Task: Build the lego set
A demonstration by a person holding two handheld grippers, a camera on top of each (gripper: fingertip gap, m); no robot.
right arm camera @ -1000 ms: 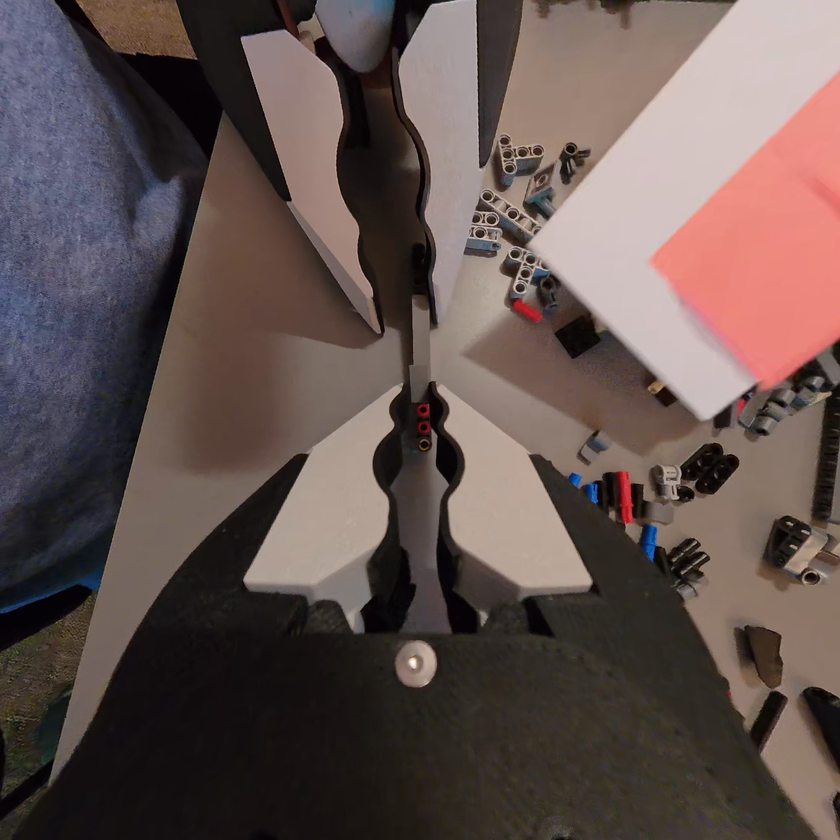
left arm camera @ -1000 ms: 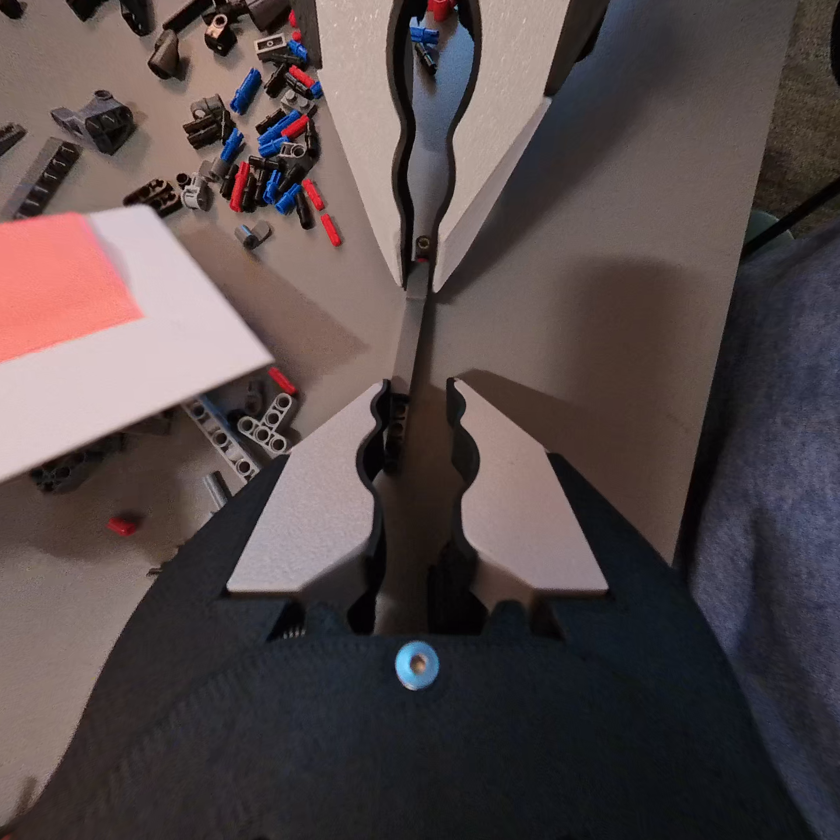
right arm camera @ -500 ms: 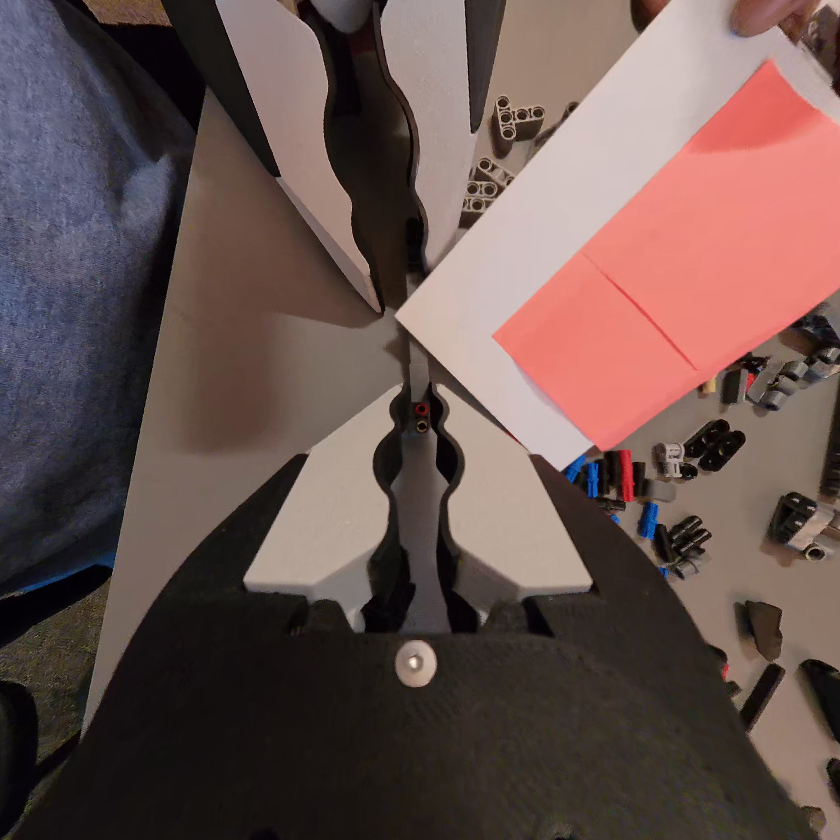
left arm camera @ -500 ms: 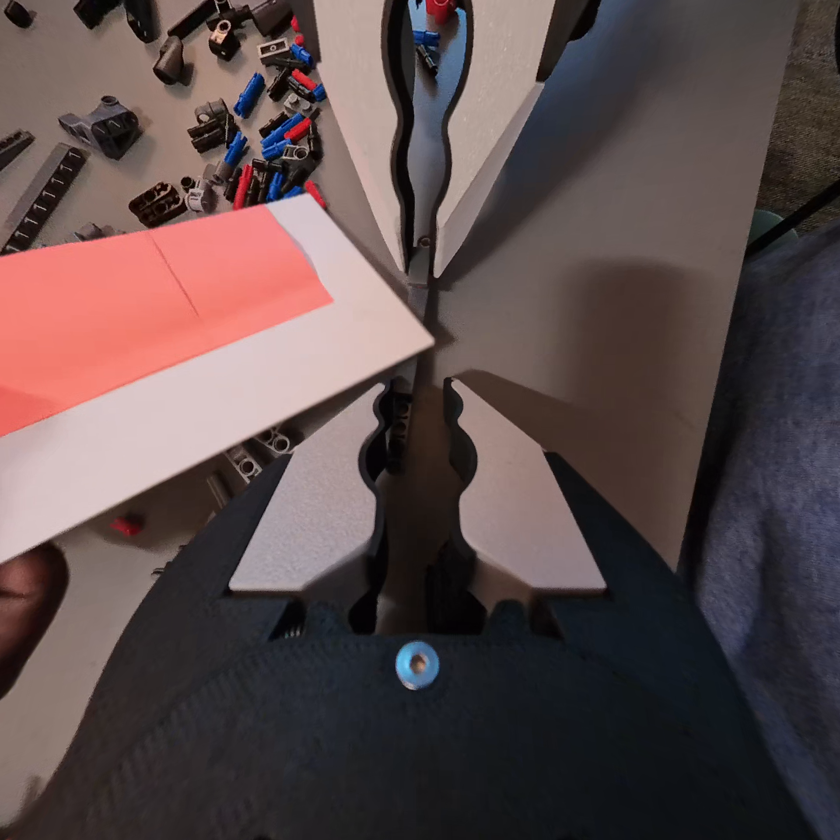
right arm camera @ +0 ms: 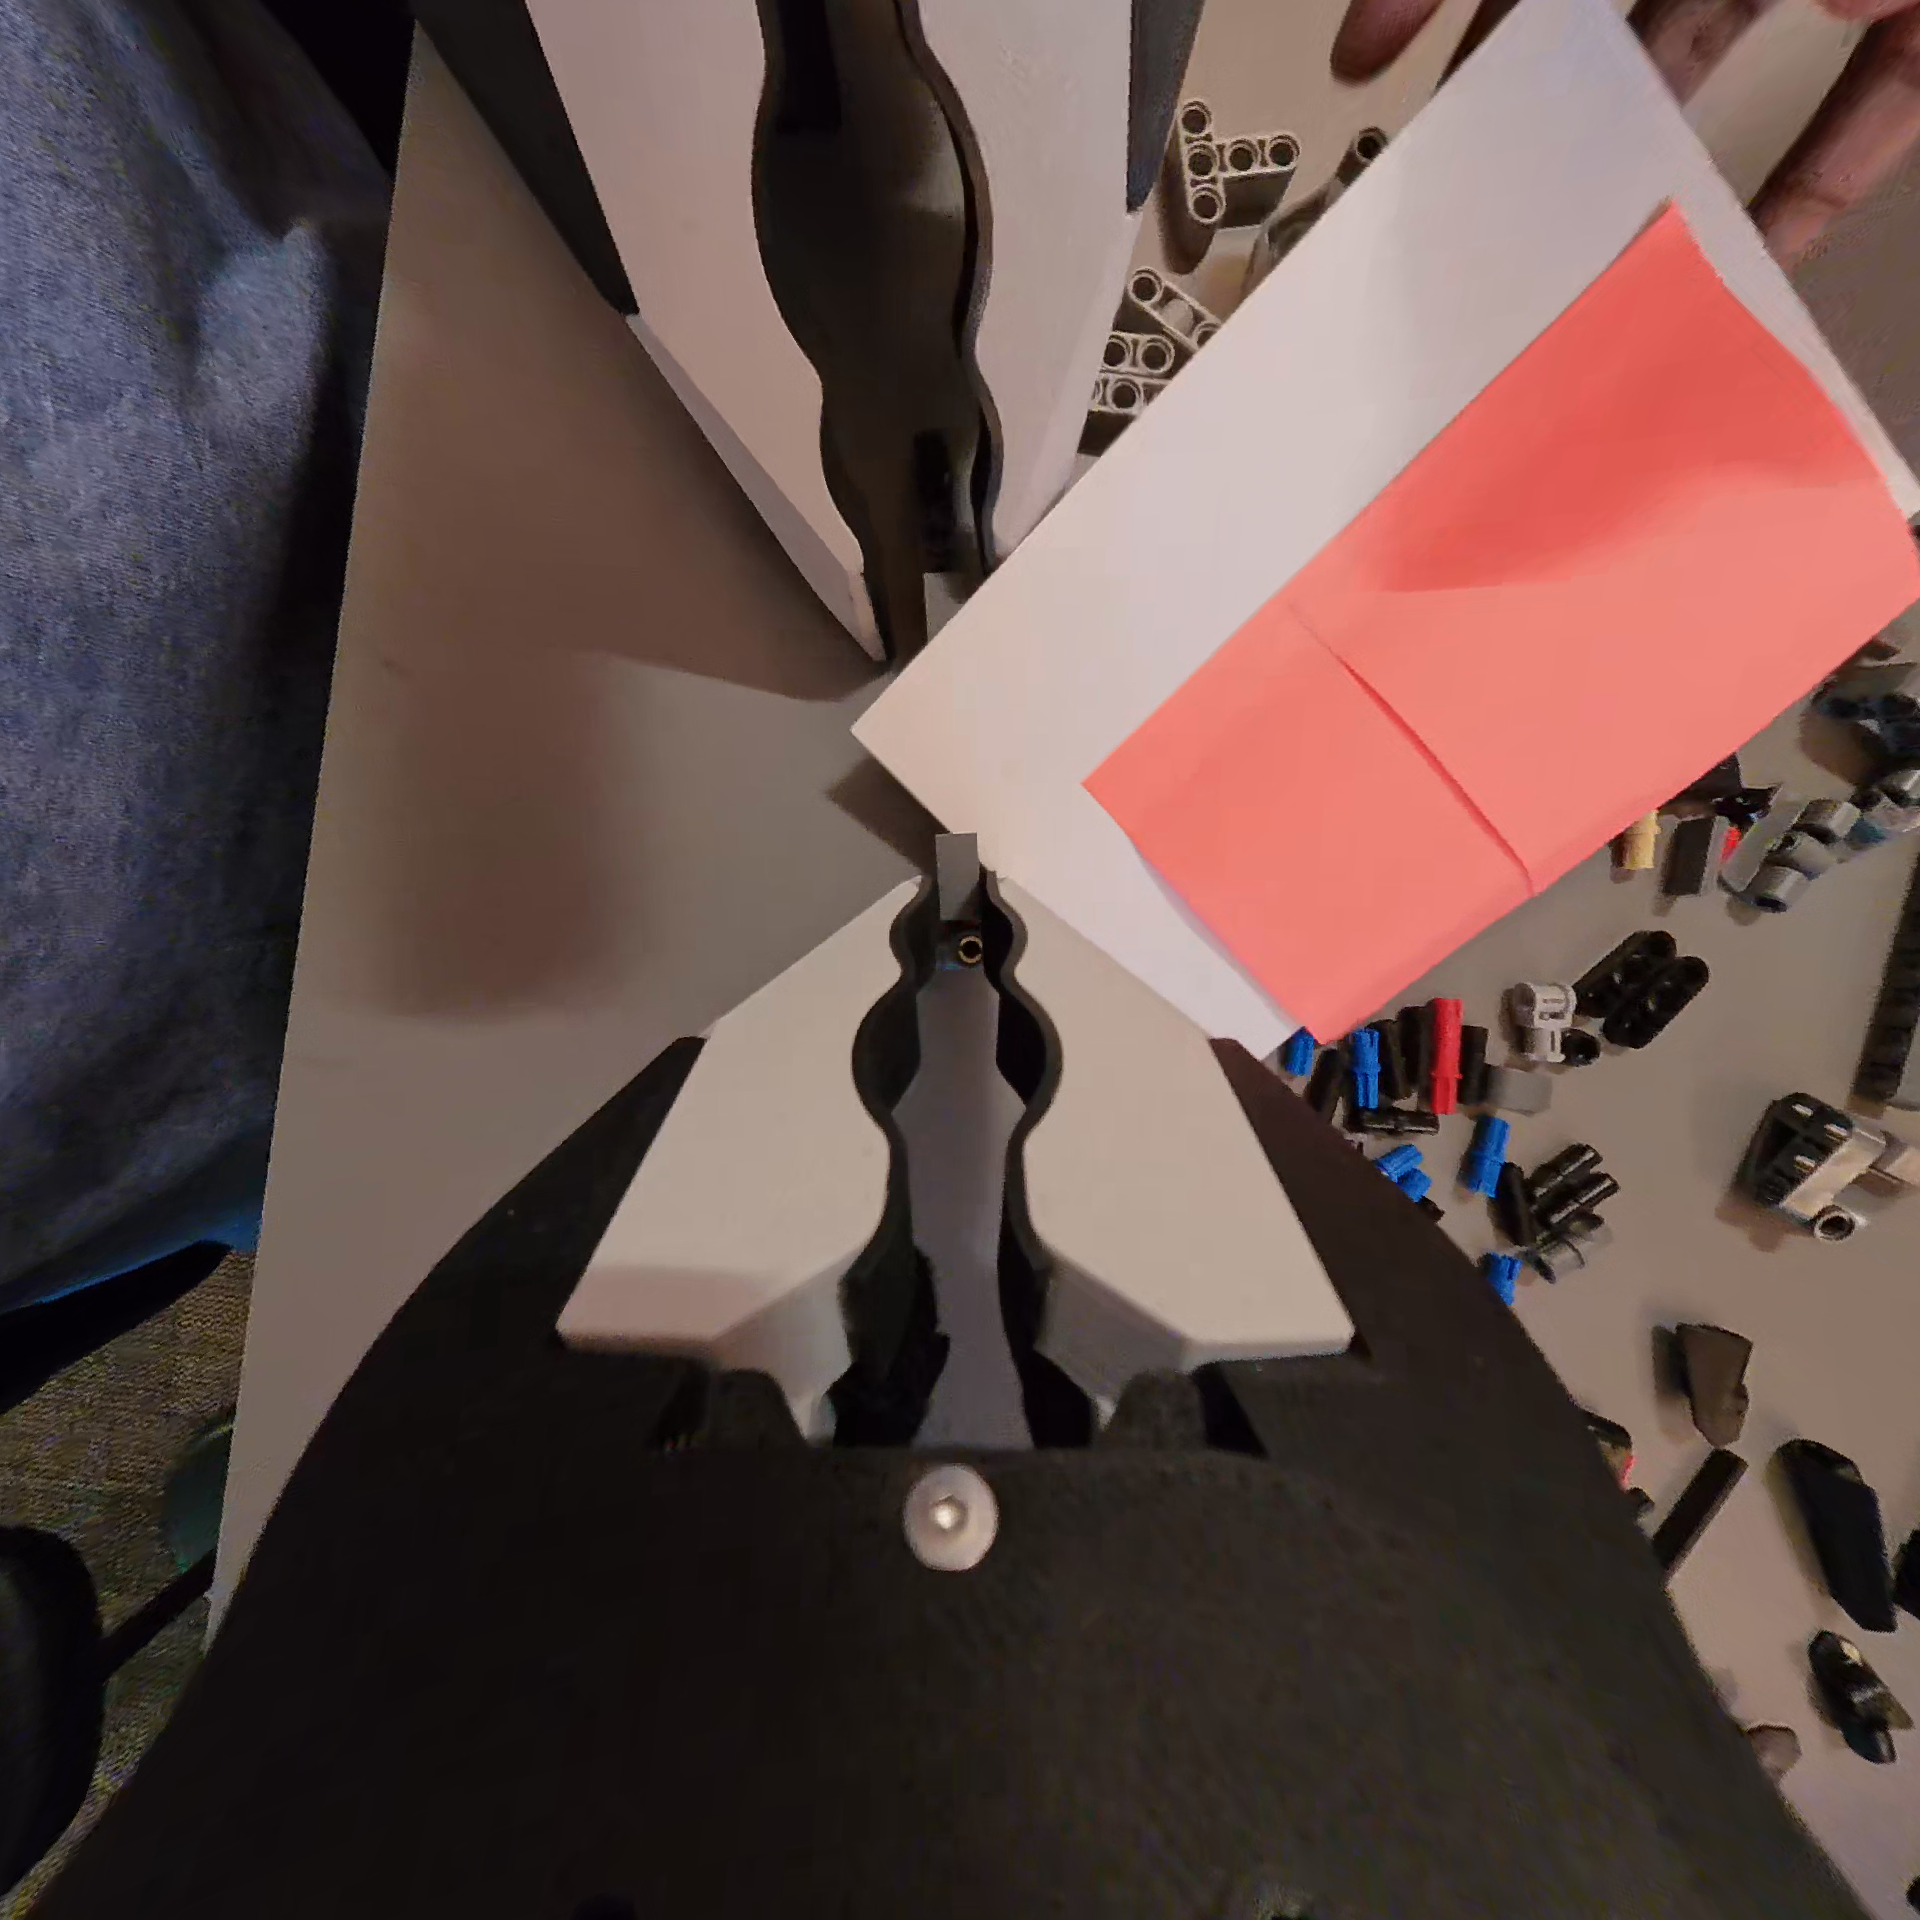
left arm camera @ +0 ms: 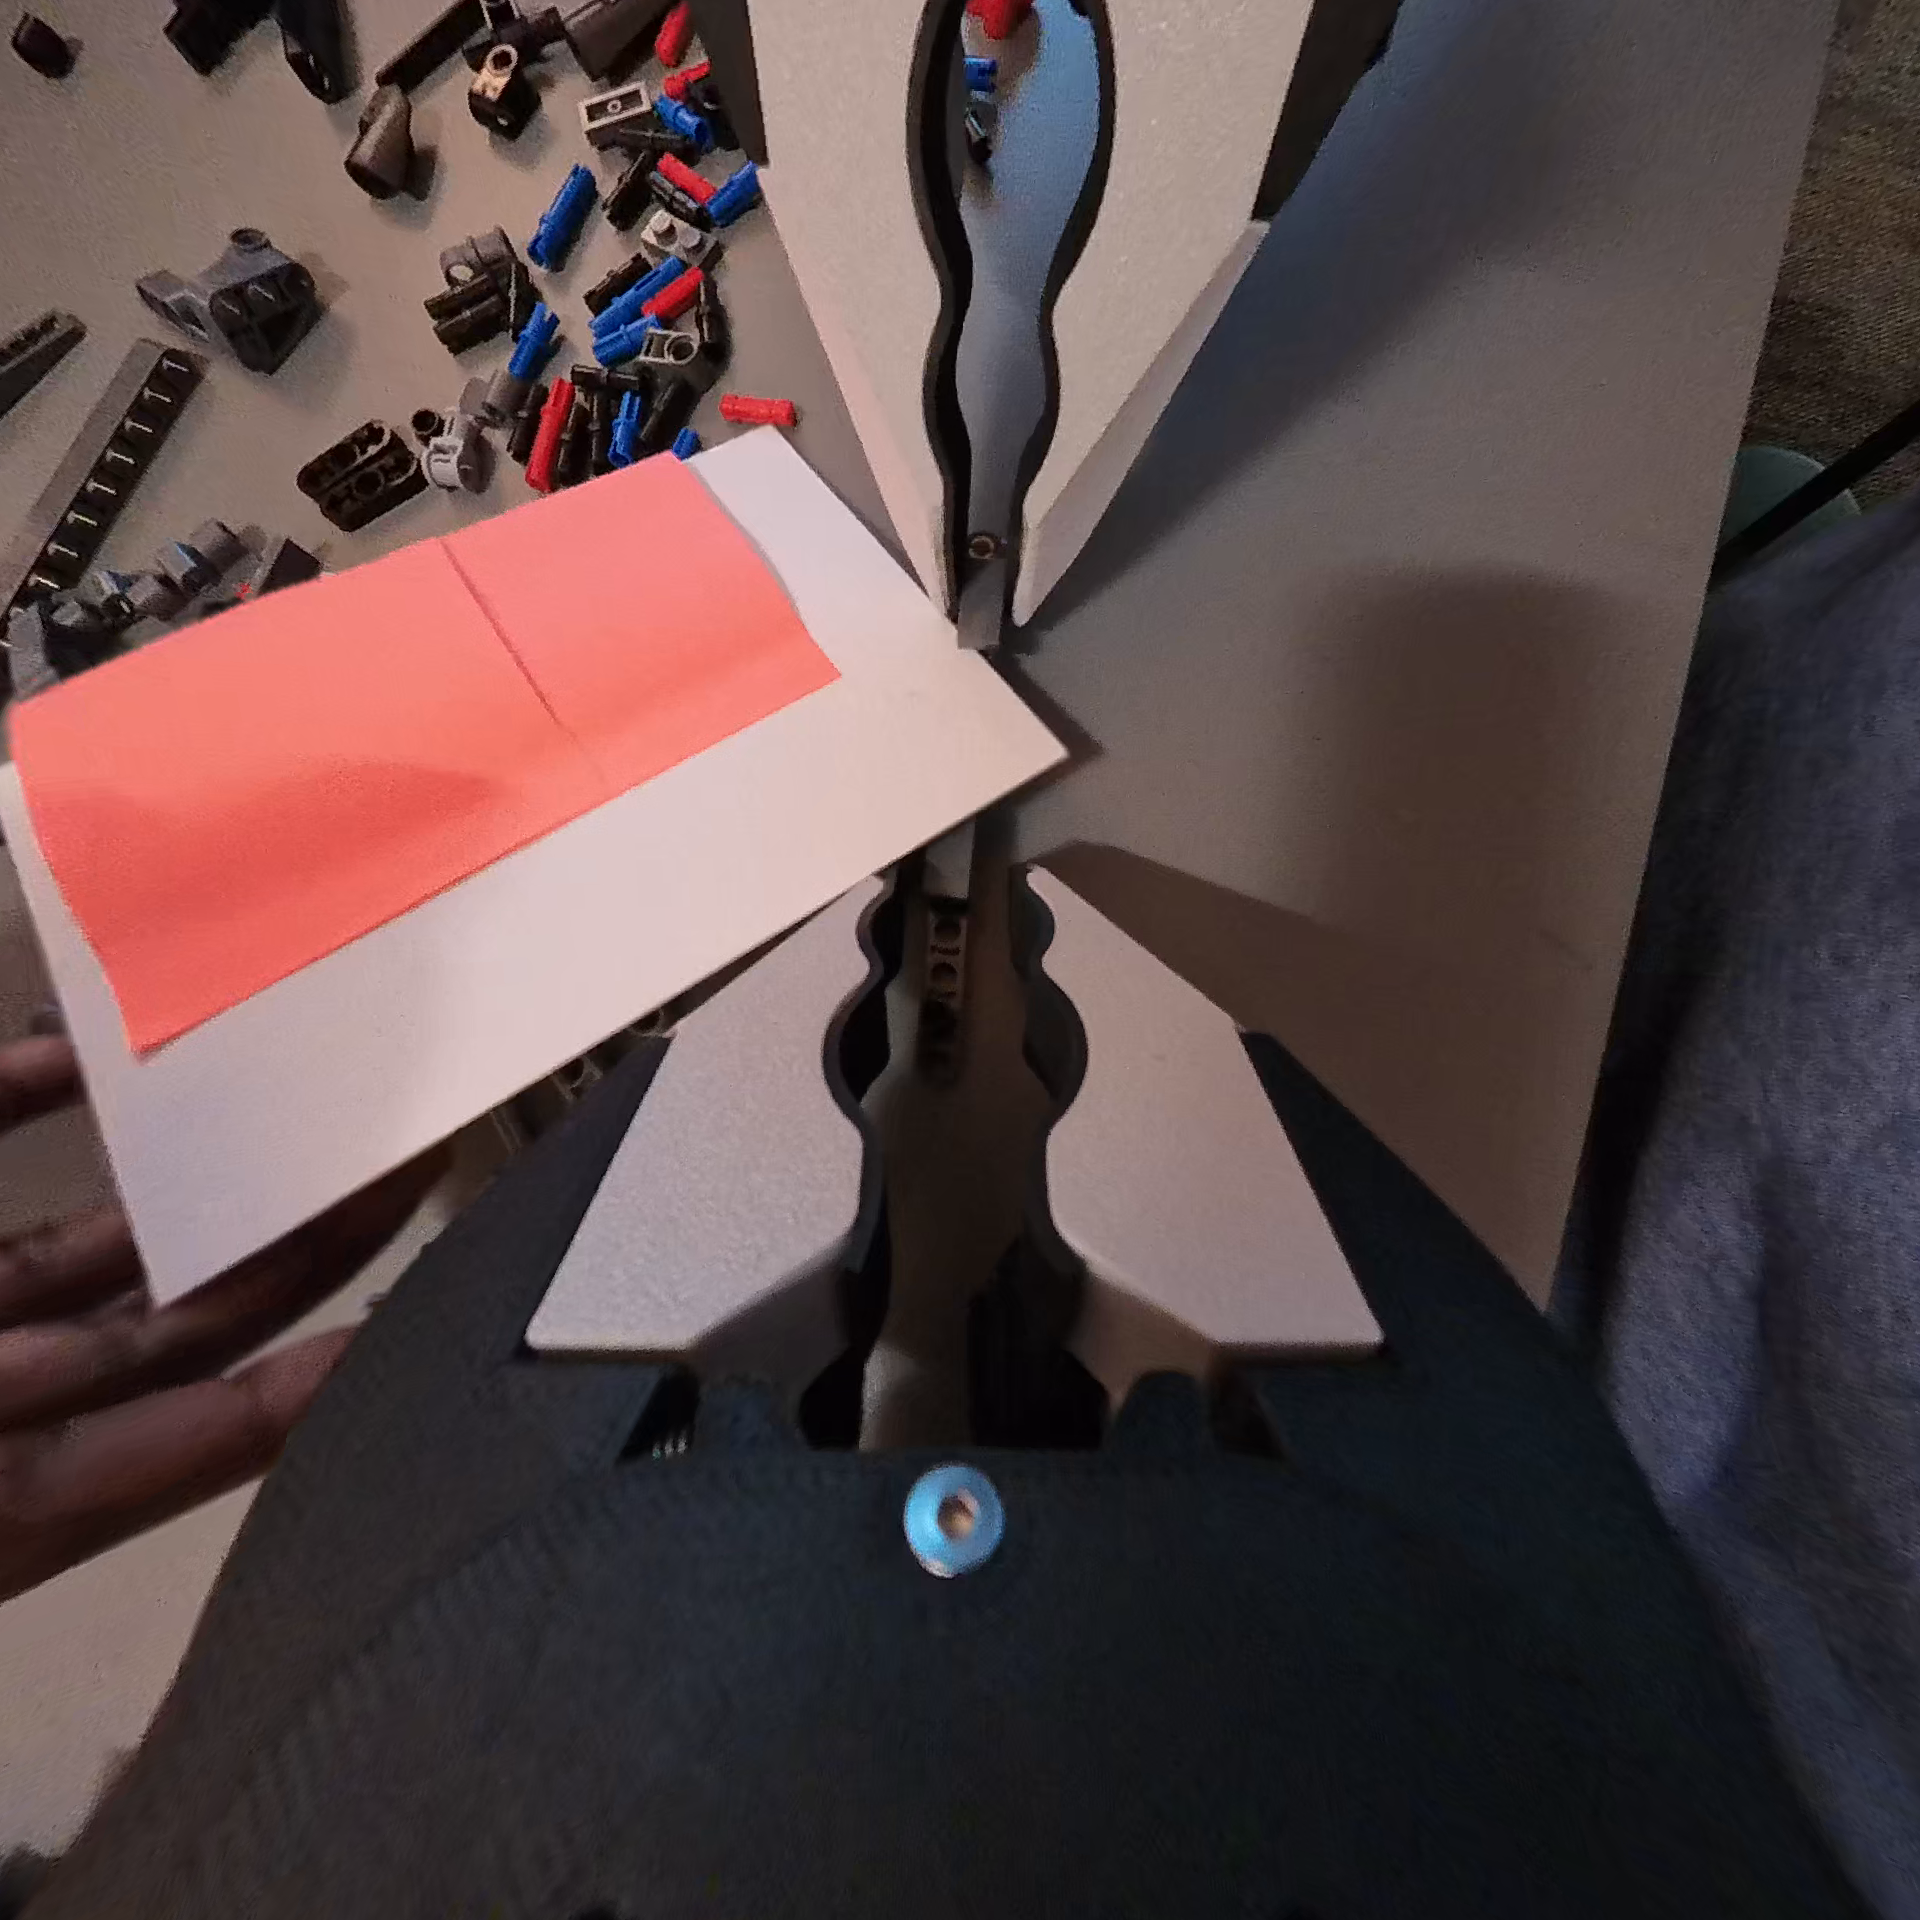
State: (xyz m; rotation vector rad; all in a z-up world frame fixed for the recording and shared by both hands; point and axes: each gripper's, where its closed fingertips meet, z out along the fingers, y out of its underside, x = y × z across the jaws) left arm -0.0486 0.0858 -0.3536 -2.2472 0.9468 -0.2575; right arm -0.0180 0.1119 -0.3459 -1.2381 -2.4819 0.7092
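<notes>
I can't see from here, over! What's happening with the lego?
Left gripper, right gripper both shut on grey beam. White card in hand covers beam's middle.

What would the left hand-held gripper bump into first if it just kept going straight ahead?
Probably the right hand-held gripper, which faces it tip to tip on the same grey beam. The white card crosses between them, though its height is unclear.

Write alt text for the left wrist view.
The left tongs and the right tongs meet tip to tip, each gripping one end of a grey beam over a grey table. A hand slides a white card with a pink patch across it; loose pieces lie beyond.
</notes>
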